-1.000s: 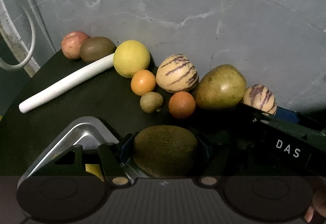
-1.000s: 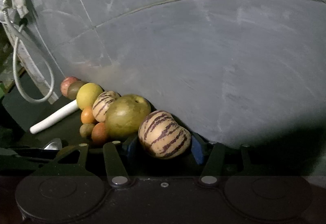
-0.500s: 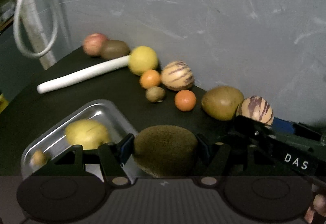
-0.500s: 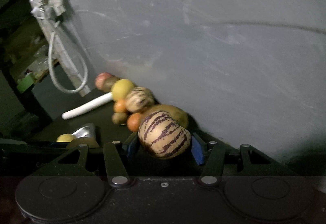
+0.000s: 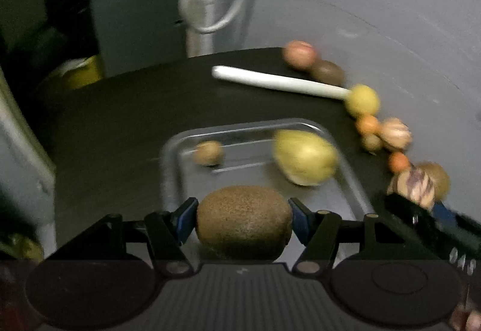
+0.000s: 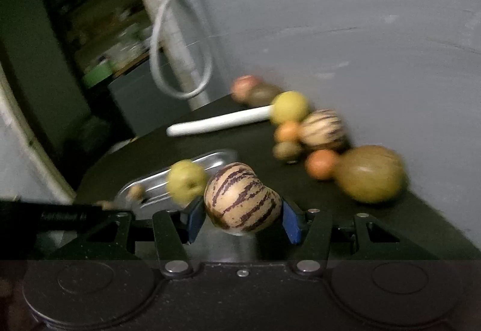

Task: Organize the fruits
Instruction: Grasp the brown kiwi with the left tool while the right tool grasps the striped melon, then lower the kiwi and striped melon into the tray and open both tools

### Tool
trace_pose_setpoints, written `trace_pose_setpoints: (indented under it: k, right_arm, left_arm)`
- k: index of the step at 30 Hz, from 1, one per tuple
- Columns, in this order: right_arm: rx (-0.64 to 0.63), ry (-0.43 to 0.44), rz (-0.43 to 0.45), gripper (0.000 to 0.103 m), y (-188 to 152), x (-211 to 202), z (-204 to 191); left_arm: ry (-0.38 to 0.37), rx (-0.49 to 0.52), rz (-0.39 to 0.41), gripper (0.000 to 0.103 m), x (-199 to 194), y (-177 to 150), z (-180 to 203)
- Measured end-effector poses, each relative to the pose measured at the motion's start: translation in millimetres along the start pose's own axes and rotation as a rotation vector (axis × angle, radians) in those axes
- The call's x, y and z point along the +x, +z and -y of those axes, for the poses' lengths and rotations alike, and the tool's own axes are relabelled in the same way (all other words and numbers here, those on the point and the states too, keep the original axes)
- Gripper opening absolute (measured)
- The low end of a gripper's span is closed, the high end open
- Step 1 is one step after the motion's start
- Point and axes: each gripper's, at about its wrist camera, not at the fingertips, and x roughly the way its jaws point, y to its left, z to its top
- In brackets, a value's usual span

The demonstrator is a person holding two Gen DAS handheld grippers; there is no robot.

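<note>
The left gripper [image 5: 243, 221] clenches a kiwi [image 5: 244, 222]; the right gripper [image 6: 243, 206] grips a striped melon [image 6: 242, 198]. Just ahead of both lies the metal tray [image 5: 171, 150], holding a yellow fruit [image 5: 303, 157]. This looks like the carrying step; next, each should lower over bare tray floor and release.

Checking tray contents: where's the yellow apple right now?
In the left wrist view, the yellow apple lies in the metal tray, on its right side, with a small brown fruit to its left, just beyond the kiwi in the left gripper.
</note>
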Motion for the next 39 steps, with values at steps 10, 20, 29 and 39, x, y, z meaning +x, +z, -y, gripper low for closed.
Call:
trace_pose_setpoints:
  k: [10, 20, 29, 39]
  right_arm:
    - [-0.188, 0.078, -0.083, 0.055, -14, 29, -42]
    - [-0.244, 0.060, -0.115, 0.056, -21, 38, -47]
    - [-0.262, 0.043, -0.122, 0.059, -22, 38, -51]
    - [-0.267, 0.048, -0.113, 0.075, -26, 7, -51]
  left_arm:
    - [0.003, -0.115, 0.011, 0.068, 18, 6, -30]
    - [-0.006, -0.073, -0.014, 0.068, 36, 5, -20]
    - [-0.016, -0.056, -0.044, 0.072, 42, 4, -16]
    - [-0.047, -0.089, -0.018, 0.096, 10, -7, -18]
